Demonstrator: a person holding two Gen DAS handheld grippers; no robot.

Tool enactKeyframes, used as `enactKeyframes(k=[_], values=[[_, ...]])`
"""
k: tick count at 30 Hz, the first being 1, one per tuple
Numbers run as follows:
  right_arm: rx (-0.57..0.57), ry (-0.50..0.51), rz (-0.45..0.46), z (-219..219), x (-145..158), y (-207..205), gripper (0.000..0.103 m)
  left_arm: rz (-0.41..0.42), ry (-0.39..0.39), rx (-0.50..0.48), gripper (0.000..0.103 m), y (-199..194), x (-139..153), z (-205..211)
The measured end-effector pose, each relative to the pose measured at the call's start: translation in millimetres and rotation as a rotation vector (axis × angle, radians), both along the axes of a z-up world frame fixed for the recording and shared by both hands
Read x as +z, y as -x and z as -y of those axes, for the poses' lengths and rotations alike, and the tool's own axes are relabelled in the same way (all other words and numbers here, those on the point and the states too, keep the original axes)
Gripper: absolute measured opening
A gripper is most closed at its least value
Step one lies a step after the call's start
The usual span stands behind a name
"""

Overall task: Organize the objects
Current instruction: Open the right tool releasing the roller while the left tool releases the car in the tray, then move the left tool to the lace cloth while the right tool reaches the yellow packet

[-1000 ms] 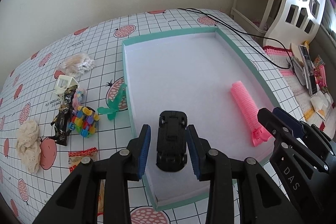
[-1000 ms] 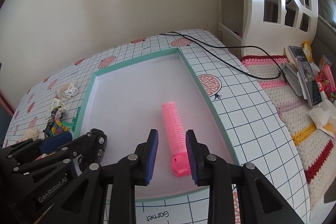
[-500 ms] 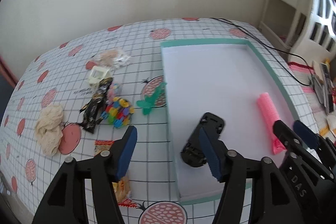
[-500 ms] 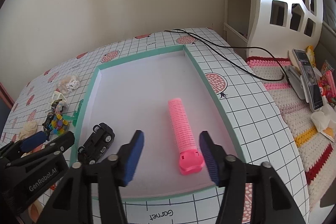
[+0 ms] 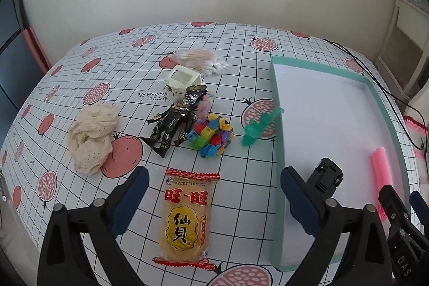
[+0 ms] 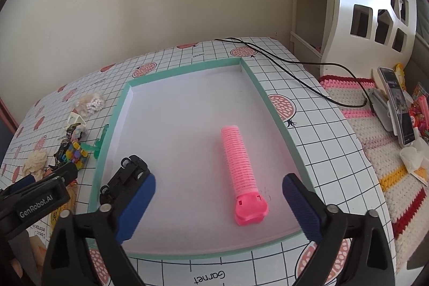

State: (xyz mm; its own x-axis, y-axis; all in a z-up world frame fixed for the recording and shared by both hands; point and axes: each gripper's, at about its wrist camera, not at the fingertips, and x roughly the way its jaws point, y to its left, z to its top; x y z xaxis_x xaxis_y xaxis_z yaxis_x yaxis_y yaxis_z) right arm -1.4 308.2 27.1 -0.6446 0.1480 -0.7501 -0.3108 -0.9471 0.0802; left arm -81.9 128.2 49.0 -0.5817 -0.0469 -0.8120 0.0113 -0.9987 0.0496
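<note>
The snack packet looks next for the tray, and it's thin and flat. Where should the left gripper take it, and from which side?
Probably across its short width, near the middle of the snack packet, coming straight down from above. It lies flat on the table with its long axis pointing away, and the open left gripper already straddles both long edges. The crimped ends look too thin to grip well.

Tablecloth [image 5: 236,66] – smooth, slightly sheeny printed sheet. Tray [image 6: 256,83] – matt mint card rim, matt white floor. Hair roller [image 6: 240,162] – ribbed pink plastic. Toy car [image 6: 126,176] – glossy black plastic. Action figure [image 5: 174,119] – glossy, black and gold. Snack packet [image 5: 186,219] – shiny film wrapper. Cloth wad [image 5: 91,133], at 9 o'clock from the figure – rough cream fabric with small holes. Gripper pads [image 5: 297,203] – ribbed blue.
</note>
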Motion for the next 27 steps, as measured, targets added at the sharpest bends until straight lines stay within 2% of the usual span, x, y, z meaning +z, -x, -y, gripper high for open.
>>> enactKeyframes(k=[17,27], values=[[0.022,-0.013,0.022,7,-2,1,0.103,0.045,-0.045,-0.029,0.103,4,-11,2],[0.036,-0.034,-0.174,20,32,-12,0.103,-0.008,-0.111,-0.123,0.103,6,15,10]])
